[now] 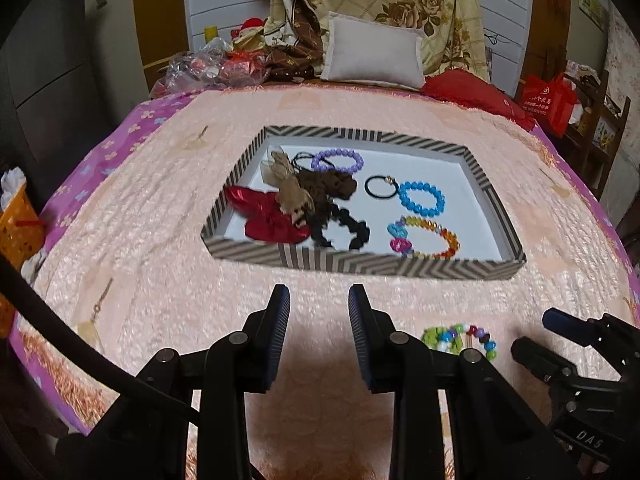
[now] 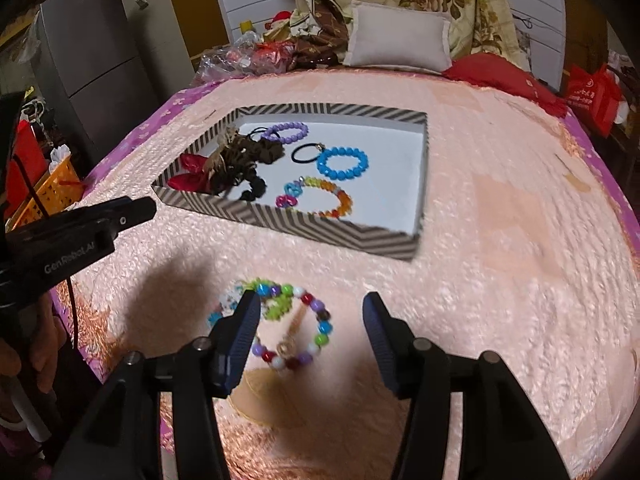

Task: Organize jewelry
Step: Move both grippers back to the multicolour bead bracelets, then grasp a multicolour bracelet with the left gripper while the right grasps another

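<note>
A striped box (image 1: pixel 360 266) (image 2: pixel 304 226) with a white floor lies on the peach bedspread. It holds a purple bead bracelet (image 1: pixel 337 161) (image 2: pixel 286 132), a blue bead bracelet (image 1: pixel 421 198) (image 2: pixel 342 163), a multicolour bracelet (image 1: pixel 424 237) (image 2: pixel 316 198), a black hair tie (image 1: pixel 381 187), and red, brown and black scrunchies (image 1: pixel 300 204). A multicolour bead bracelet (image 2: pixel 294 326) (image 1: pixel 460 338) lies on the bedspread in front of the box. My right gripper (image 2: pixel 310 316) is open, low over this bracelet, its left finger over the beads. My left gripper (image 1: pixel 319 306) is open and empty in front of the box.
Pillows (image 1: pixel 374 54) and a floral quilt (image 1: pixel 400 0) pile at the bed's head with plastic bags (image 1: pixel 212 66). An orange basket (image 1: pixel 18 224) and a grey fridge (image 2: pixel 92 60) stand left of the bed. A red bag (image 1: pixel 550 100) hangs at right.
</note>
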